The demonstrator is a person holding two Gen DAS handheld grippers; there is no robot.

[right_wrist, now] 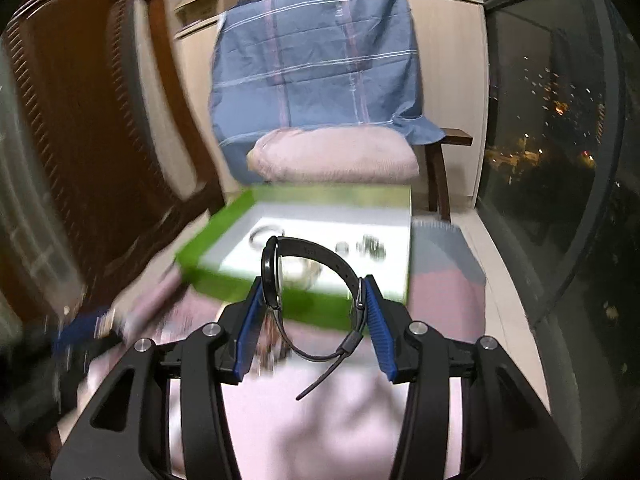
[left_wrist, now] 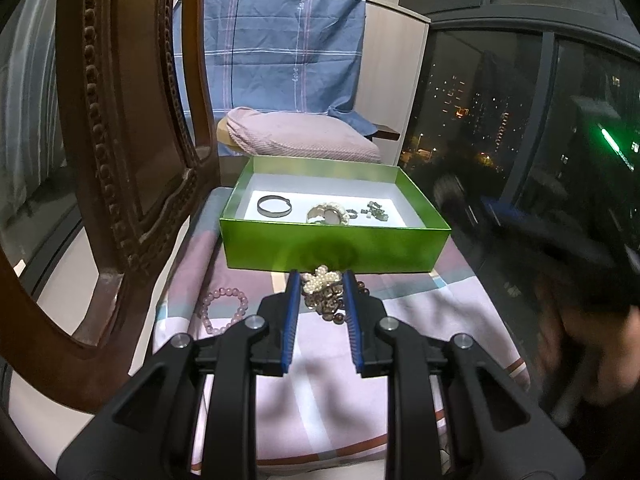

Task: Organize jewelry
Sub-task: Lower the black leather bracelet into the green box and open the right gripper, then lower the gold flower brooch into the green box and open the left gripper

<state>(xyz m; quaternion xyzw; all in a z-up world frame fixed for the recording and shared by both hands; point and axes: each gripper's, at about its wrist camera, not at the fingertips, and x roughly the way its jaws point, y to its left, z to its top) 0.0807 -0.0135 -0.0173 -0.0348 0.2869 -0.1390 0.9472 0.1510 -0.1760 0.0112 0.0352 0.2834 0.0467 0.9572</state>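
Two carved wooden chair frames fill the left of both views, one [left_wrist: 120, 152] looming in the left wrist view; a blue checked cloth [left_wrist: 280, 48] hangs at upper centre over a pink cushion [left_wrist: 304, 136]; below it, mid-frame, a green box [left_wrist: 336, 248] sits on a pink patterned cloth [left_wrist: 320, 380], holding a dark ring-shaped band [left_wrist: 273, 205], a pale bracelet [left_wrist: 326, 214] and small pieces [left_wrist: 374, 210]; the left hand-held gripper [left_wrist: 319, 280], low centre, is closed narrowly on a bundle of pearl and brown beads [left_wrist: 322, 286]; a pink bead bracelet [left_wrist: 224, 308] lies lower left; the right hand-held gripper [right_wrist: 314, 288] holds a black wristwatch [right_wrist: 280, 268] by its looped strap in front of the box.
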